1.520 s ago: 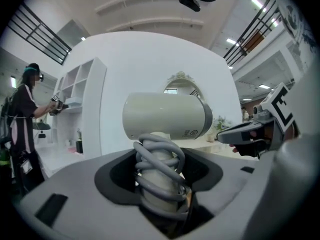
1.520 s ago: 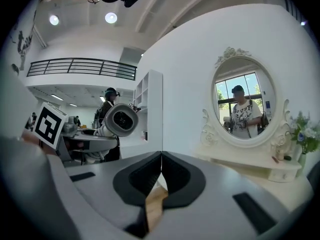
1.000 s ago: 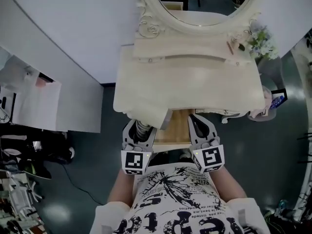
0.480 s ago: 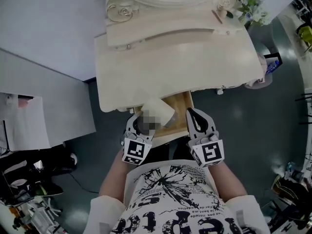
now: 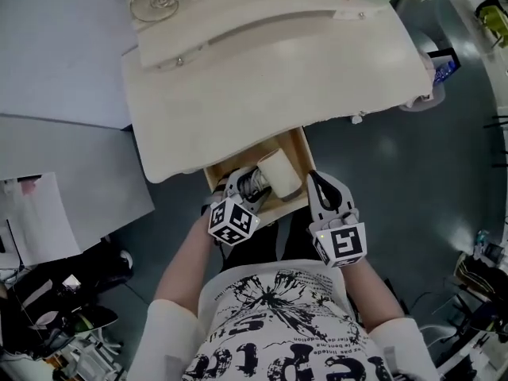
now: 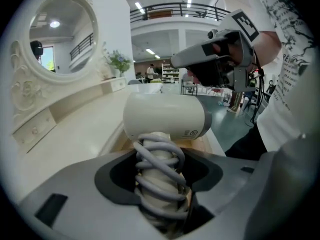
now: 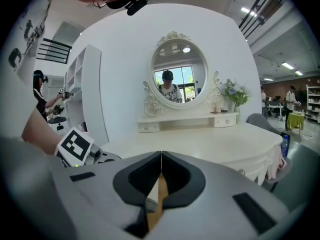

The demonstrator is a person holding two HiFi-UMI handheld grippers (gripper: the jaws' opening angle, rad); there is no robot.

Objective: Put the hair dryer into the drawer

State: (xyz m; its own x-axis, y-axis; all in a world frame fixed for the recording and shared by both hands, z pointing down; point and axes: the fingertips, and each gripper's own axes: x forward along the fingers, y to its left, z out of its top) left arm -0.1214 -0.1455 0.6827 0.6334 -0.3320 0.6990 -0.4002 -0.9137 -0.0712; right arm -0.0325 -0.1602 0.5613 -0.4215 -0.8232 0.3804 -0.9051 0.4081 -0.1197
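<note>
Dressing-table drawer (image 5: 299, 163) stood open, hair dryer (image 5: 276, 173) barrel lay crosswise above, left gripper (image 5: 244, 187) clamped its cord-wound handle, right gripper (image 5: 319, 187) closed, empty.

The open wooden drawer (image 5: 301, 154) juts out from under the front edge of the cream oval tabletop (image 5: 302, 78). Inside its outline is the barrel of the white hair dryer (image 5: 278, 173). Its cord-wrapped handle is clamped in the left hand-held gripper (image 5: 248, 185) at the drawer's front left. The right hand-held gripper (image 5: 316, 183), jaws together, is just beside the drawer's front right corner. At the tabletop's back stands a round white-framed mirror (image 7: 179, 71), with a bunch of flowers (image 7: 233, 92) to its right.
</note>
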